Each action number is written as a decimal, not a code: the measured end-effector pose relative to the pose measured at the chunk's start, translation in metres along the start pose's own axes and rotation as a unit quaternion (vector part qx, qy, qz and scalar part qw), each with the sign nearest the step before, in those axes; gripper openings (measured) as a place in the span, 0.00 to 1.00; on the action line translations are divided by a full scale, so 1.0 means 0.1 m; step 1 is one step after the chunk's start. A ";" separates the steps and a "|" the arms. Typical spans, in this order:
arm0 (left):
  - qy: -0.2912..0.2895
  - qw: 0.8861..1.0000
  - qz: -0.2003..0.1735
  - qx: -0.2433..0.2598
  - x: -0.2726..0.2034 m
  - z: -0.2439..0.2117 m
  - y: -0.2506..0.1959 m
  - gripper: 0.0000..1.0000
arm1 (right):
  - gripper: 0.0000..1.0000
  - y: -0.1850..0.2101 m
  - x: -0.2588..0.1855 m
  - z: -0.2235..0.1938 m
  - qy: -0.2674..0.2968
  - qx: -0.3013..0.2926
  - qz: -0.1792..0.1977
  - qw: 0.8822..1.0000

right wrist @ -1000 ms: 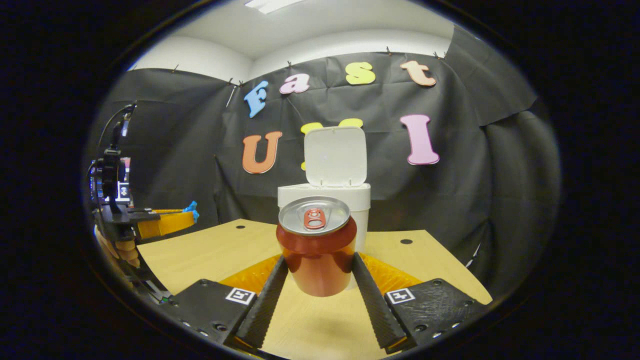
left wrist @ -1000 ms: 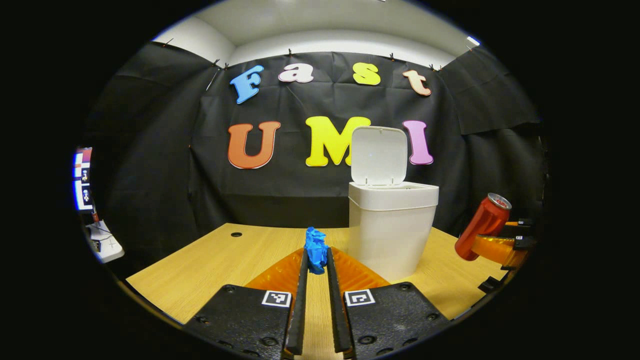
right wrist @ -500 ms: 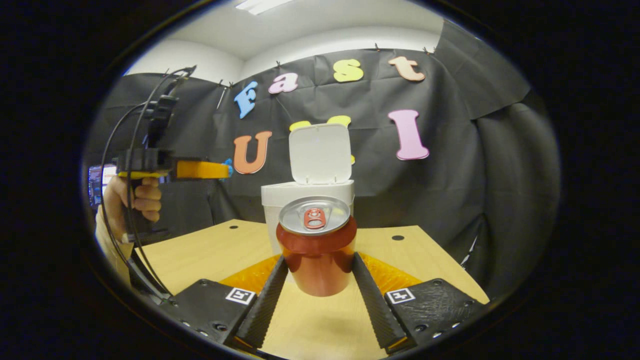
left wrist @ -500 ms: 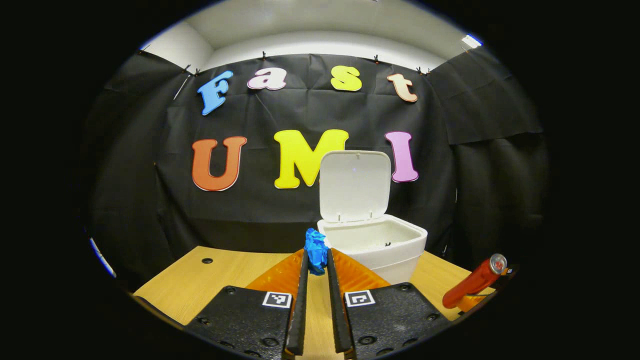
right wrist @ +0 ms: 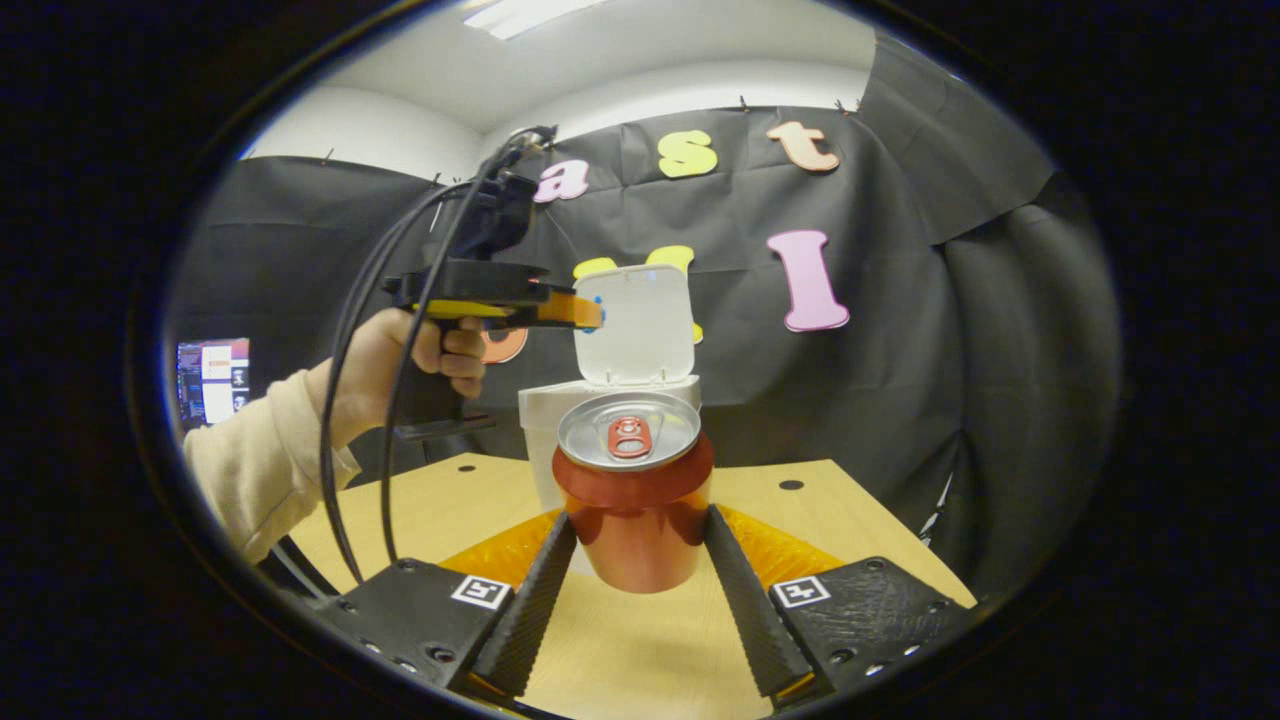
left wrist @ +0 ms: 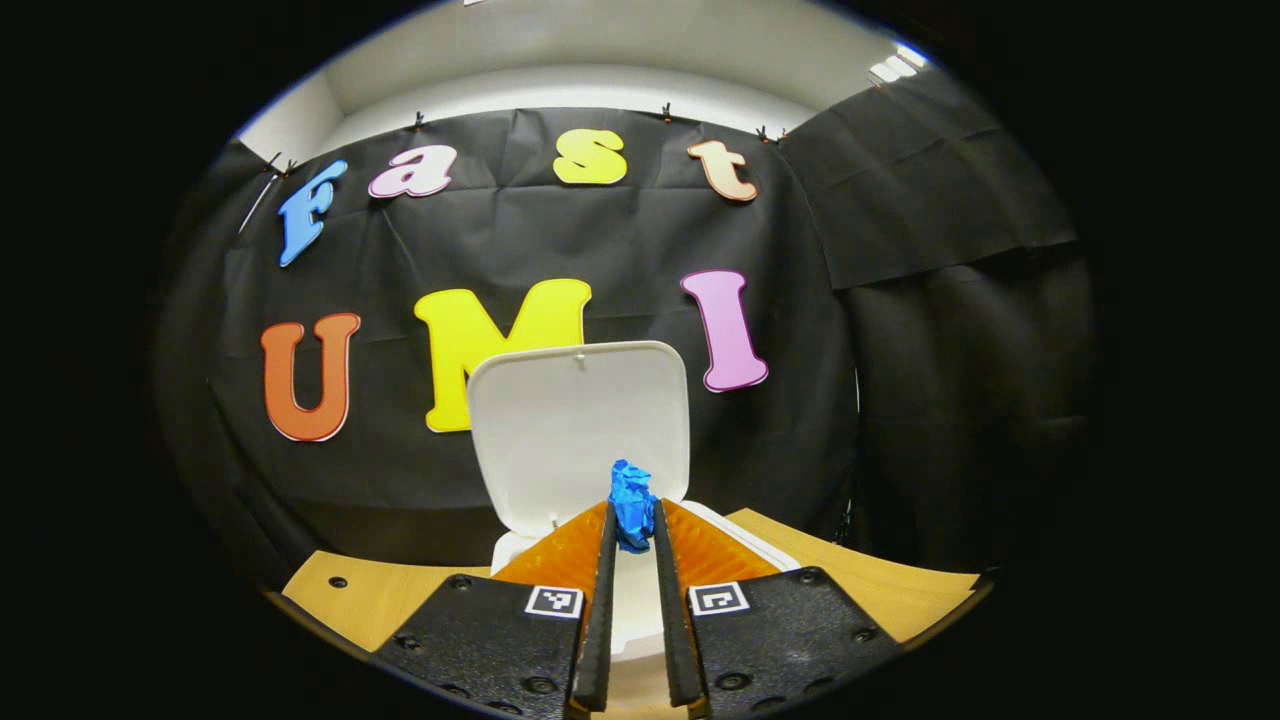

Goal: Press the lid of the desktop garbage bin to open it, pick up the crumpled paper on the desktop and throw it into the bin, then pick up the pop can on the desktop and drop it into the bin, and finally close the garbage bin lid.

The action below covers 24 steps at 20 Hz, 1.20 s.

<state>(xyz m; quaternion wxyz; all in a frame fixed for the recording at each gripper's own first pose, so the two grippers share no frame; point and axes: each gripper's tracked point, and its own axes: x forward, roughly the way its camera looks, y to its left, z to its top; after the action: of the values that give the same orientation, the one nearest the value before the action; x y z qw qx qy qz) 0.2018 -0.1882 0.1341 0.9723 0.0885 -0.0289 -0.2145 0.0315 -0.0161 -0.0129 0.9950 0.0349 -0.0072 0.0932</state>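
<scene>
My left gripper (left wrist: 632,525) is shut on the blue crumpled paper (left wrist: 630,505), held over the front of the white bin (left wrist: 770,550), whose lid (left wrist: 580,430) stands upright behind the paper. In the right gripper view the left gripper (right wrist: 590,313) hovers above the white bin (right wrist: 545,410), level with the raised lid (right wrist: 640,325), a hand (right wrist: 440,360) gripping its handle. My right gripper (right wrist: 635,540) is shut on the red pop can (right wrist: 632,500), upright above the wooden desk (right wrist: 860,520) in front of the bin.
The wooden desk (left wrist: 380,595) has small round holes (right wrist: 791,485) in its top. A screen (right wrist: 210,375) glows at the far left. A pale sleeve (right wrist: 260,470) and black cables (right wrist: 390,330) reach in from the left.
My left gripper has risen and swung right with the paper, from beside the bin to above its opening. The right gripper with the can has stayed nearly still.
</scene>
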 end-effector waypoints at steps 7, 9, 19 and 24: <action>0.036 0.997 0.036 -0.050 0.29 -0.28 0.09 0.24 | 0.80 -0.08 -0.07 0.10 -0.015 -0.001 -0.005 1.000; 0.055 0.996 0.044 -0.063 0.29 -0.40 0.15 0.24 | 0.80 -0.13 -0.05 0.11 -0.016 0.004 -0.010 1.000; 0.067 0.993 0.027 -0.095 0.23 -0.49 0.12 0.26 | 0.80 -0.08 -0.01 -0.01 0.002 0.012 -0.004 1.000; 0.045 0.994 -0.002 -0.099 0.03 -0.35 -0.06 0.62 | 0.80 -0.11 0.00 -0.05 0.005 0.005 -0.010 1.000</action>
<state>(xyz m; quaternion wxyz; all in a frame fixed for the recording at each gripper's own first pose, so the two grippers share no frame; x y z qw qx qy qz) 0.2055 -0.1890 0.0987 0.9762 0.0018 0.0368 -0.2135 0.0339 -0.0264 -0.0182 0.9957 0.0394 -0.0014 0.0840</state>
